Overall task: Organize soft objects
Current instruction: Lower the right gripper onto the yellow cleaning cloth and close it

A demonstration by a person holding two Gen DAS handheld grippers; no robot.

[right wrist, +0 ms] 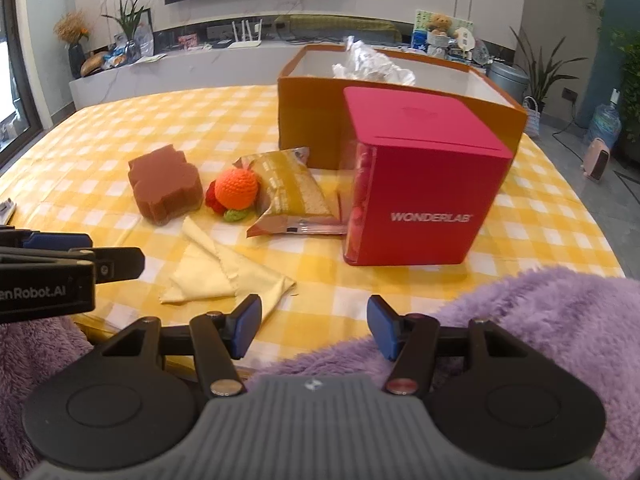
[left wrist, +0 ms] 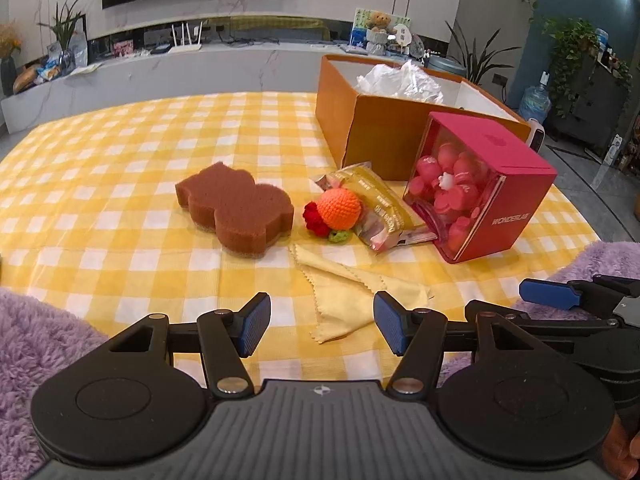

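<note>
At lower centre of the left wrist view, the left gripper (left wrist: 322,320) hangs with jaws spread and nothing between the pads; the yellow cloth (left wrist: 344,300) lies on the checked tablecloth (left wrist: 120,184) just beyond its right finger. The right gripper (right wrist: 314,326) sits at lower centre of its own view, jaws likewise spread and empty, over the near table edge with purple fleece (right wrist: 540,320) filling the lower right.

Soft things, mid-frame in both views: brown sponge (left wrist: 236,208) at left; crochet orange (left wrist: 340,210) right of it, close but apart; gold snack pack (left wrist: 380,208) touching the crochet piece on its far side and resting against the red box (left wrist: 492,196). Red box stands tilted in the left view, with pink capsules visible through its clear face. Orange carton (left wrist: 380,120) is behind, in the upper right, open-topped, with crumpled white wrap (left wrist: 404,80) inside.

Judgement: approach stage, nothing picked yet. The carton is the likely destination, though that is a guess from the layout.

Notes for the pick:
- Cloth is nearest the left gripper; it is thin and flat, so aim at the raised fold ridge and not a flat edge
- Come down steeply and close slowly so the tablecloth is not pinched as well
- Sponge: grip across its narrow waist
- Keep the two grippers apart; they are already close at the frame edges
</note>
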